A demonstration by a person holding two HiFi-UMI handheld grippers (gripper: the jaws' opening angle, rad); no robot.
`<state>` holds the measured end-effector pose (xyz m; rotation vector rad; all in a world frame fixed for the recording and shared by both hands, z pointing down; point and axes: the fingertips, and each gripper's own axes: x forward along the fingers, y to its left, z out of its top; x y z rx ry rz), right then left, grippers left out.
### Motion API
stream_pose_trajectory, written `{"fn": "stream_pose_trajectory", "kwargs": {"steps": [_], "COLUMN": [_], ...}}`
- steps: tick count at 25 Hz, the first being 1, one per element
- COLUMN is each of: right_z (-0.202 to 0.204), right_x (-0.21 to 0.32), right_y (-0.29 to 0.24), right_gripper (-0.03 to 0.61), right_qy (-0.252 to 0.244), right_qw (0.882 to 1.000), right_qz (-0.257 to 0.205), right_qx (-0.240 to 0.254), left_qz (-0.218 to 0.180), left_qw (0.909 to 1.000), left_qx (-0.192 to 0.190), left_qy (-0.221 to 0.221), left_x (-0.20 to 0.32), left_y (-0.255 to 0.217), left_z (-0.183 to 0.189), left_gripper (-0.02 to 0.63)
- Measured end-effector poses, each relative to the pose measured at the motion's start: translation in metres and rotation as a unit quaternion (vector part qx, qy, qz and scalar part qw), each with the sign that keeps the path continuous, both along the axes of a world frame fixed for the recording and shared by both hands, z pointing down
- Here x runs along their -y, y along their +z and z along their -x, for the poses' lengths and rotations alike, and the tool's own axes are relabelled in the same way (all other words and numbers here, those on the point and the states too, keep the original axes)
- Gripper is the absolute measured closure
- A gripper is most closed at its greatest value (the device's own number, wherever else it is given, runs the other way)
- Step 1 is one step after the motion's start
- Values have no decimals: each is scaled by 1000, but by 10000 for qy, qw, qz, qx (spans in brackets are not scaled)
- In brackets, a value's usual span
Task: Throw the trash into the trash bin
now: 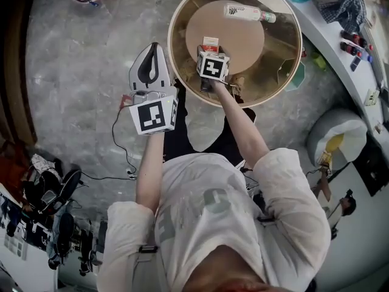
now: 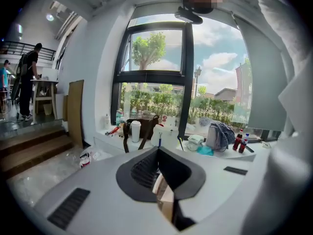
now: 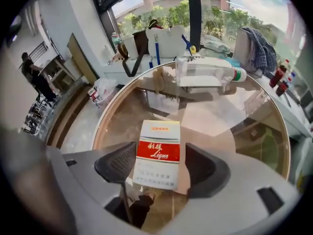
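**Current step: pick-up of trash.** The right hand-held gripper (image 3: 160, 166) points steeply down over the round glass table (image 1: 171, 38). It is released: its jaws stand wide apart. A red-and-white cigarette pack (image 3: 159, 131) rests on the glass between the two pads. A gap shows on the right-pad side. The left pad sits close to the pack edge, and contact there cannot be confirmed. No grasp is made yet.

The left hand-held gripper (image 2: 157, 155) is clenched, with its jaws together at the tips. It hovers off the table edge, left of the right hand-held gripper. Whether it holds anything cannot be told.

**Other trash.** A clear plastic bottle (image 1: 248, 13) lies on its side on the table, beyond the pack and to the right.

**Next move.**
1. Close the right jaws squarely on the long sides of the pack.
2. Lift it clear of the glass.
3. Carry it to the trash bin. A white rounded container (image 1: 340, 140), far to the right of the right hand-held gripper, may be that bin. This is not certain.
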<state>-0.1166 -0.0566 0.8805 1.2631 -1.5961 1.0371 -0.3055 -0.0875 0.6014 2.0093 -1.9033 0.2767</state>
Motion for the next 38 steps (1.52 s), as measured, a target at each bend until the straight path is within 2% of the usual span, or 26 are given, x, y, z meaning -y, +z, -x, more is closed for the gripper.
{"fn": "stream_pose_trajectory", "kwargs": {"steps": [5,8,11,17,22,26,31,35,38], "right_z": [7,5,1,26,40,39,9,-27,-56], "right_x": [-2,-2,4,46,88,120,127,113,101], "right_y": [9,5,3,-59,-159,-269,-421,-514,-561], "right_gripper": [273,273,298,299,301,300,300,299,300], "right_qy": [24,26,-159,-1059,-1054,-848,-328,-9,166], "right_qw": [9999,9998,9994,9904,9799,9600,9228,8919,8711], "right_qz": [1,154,49,-816,-1690,-2664,-3814,-4459,-4826], "right_qx": [-152,-159,-295,-365,-70,175,433,751,895], "left_qz": [141,119,44,-253,-562,-1061,-1940,-2573,-2931], "left_qw": [9999,9999,9999,9994,9979,9935,9786,9606,9458], "left_qx": [12,-42,-86,-238,-317,-367,-486,-350,-340], "left_qy": [39,29,59,-11,76,180,477,993,1354], "left_x": [-4,0,6,22,35,52,60,69,72], "left_y": [6,4,-2,-30,-75,-138,-240,-311,-347], "left_z": [4,5,3,1,-16,-26,-62,-105,-142], "left_gripper": [603,603,603,603,603,603,603,603,603]}}
